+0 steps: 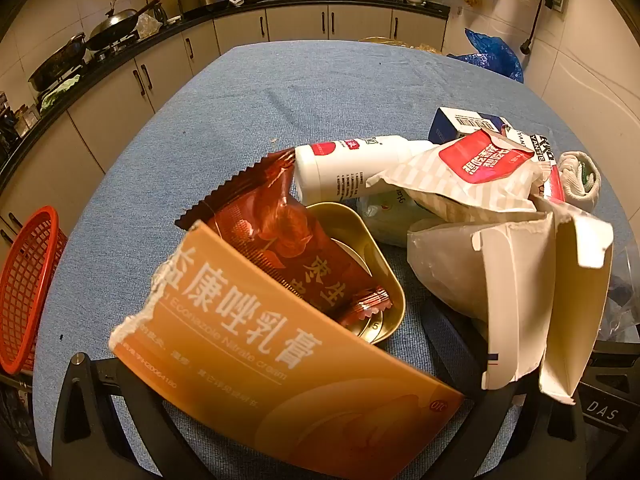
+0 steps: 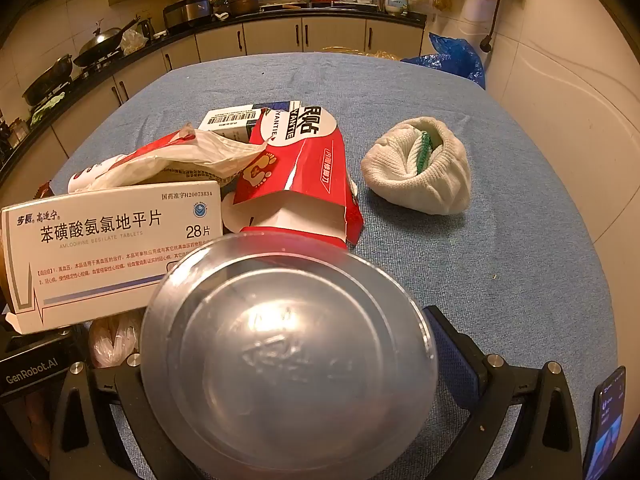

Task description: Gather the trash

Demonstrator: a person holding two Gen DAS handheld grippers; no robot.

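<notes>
Centrally, a trash heap on the blue-clothed counter (image 1: 320,88): gold tin (image 1: 360,240) as landmark. Red wrapper (image 1: 288,236) lies across it; orange cream box (image 1: 256,360) just in front; white bottle (image 1: 352,168) behind; torn white carton (image 1: 532,292) to its right. Red basket (image 1: 24,288) well left. Left gripper (image 1: 316,400) wide, straddling the orange box. Right gripper (image 2: 296,380) wide around a clear plastic lid (image 2: 288,352); grip cannot be told.

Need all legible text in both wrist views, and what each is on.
"Econazole Nitrate cream", "OTC": orange carton
"DAS": right gripper body
"AMLODIPINE BESILATE TABLETS", "28", "H20073834": white tablet box
"YANTIE": red carton
"GenRobot.AI": left gripper body
Unreadable: Chinese fine print on the tablet box, white bottle label, barcode digits on the blue-white box, embossing on the clear lid.
</notes>
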